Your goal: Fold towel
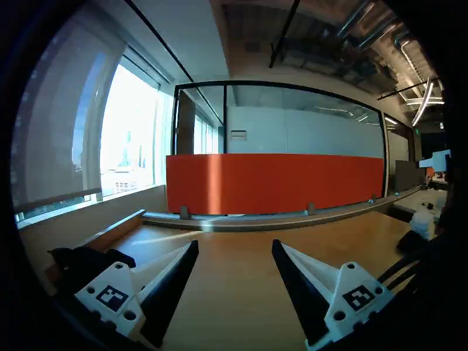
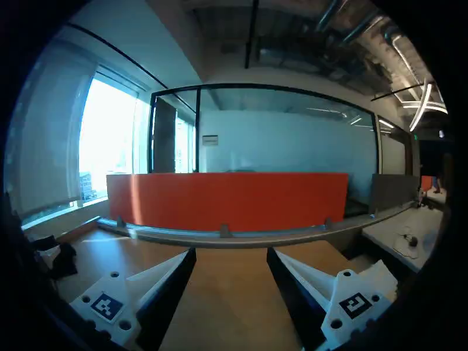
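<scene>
My left gripper [image 1: 235, 244] hangs open above the wooden desk [image 1: 234, 275], its two white and black fingers wide apart with nothing between them. In the right gripper view, my right gripper [image 2: 231, 251] also stands open over the same wooden desk [image 2: 234, 292], holding nothing. I cannot make out a towel between or under either pair of fingers. Both views look level across the desk toward an orange divider panel [image 1: 275, 182].
The orange divider panel [image 2: 228, 200] runs along the desk's far edge, with glass walls behind it. A dark object [image 1: 88, 260] lies at the desk's left end, the dark object [image 2: 58, 257] near the window. A white desk [image 2: 409, 231] with a cable stands at the right.
</scene>
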